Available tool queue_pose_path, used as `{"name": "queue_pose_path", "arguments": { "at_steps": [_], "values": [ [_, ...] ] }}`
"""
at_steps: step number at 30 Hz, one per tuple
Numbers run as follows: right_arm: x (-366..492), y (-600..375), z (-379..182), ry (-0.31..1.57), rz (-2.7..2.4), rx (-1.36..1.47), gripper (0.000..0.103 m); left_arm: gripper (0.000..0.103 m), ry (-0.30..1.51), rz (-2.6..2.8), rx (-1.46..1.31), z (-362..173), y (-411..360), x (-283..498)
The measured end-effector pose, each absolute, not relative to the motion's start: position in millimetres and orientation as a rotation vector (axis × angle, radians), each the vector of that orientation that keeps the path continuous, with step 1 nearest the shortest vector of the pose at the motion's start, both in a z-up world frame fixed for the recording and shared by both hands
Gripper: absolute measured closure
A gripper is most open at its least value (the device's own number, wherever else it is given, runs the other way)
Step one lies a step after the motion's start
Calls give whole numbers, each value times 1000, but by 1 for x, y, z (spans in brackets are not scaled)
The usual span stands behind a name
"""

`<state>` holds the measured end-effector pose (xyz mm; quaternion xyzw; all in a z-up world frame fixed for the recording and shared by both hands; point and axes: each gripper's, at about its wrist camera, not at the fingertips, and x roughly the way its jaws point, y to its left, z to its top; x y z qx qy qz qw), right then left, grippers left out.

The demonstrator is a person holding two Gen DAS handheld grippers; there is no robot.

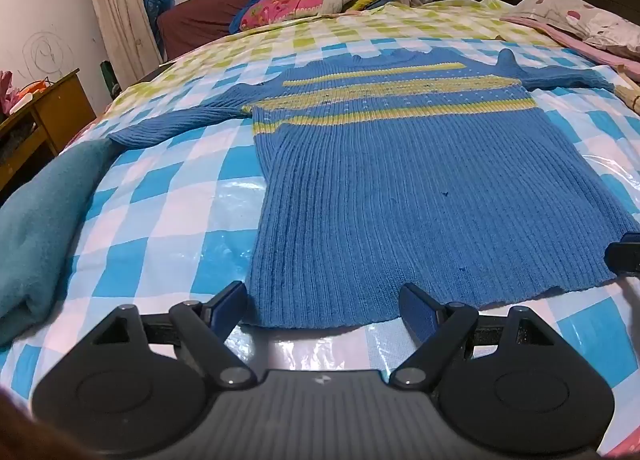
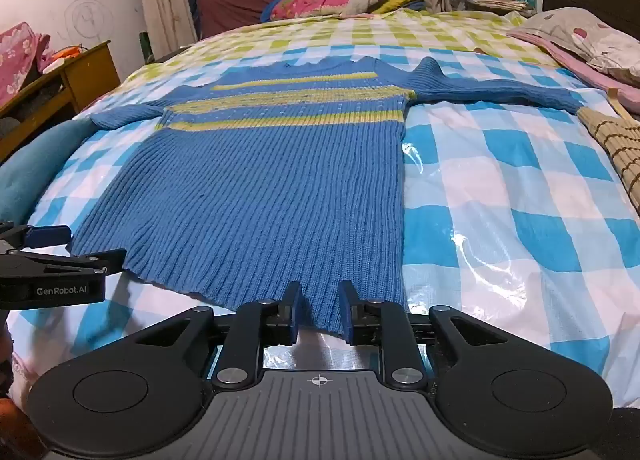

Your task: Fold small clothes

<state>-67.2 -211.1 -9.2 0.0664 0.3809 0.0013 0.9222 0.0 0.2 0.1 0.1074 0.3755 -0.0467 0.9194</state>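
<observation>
Your left gripper (image 1: 323,306) is spread wide and your right gripper (image 2: 319,310) half spread at the hem of the blue knit sweater (image 2: 256,188) lying flat mid-frame on the bed (image 2: 520,220), so a shallow pinch could slip off the thick ribbing.

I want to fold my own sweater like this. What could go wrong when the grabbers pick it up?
The sweater lies on a shiny plastic sheet, so it might slide instead of folding neatly. The right gripper has only a narrow bit of hem between its fingers; the loose knit could slip out. The left gripper is wide open at the hem and might pinch the sheet too.
</observation>
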Motion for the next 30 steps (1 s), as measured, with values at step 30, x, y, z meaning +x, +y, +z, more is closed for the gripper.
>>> {"name": "queue_pose_path", "arguments": {
  "at_steps": [30],
  "values": [
    [-67,-207,-10,773,-3,133,81,15,842,-82,207,0,-4,3]
  ]
}}
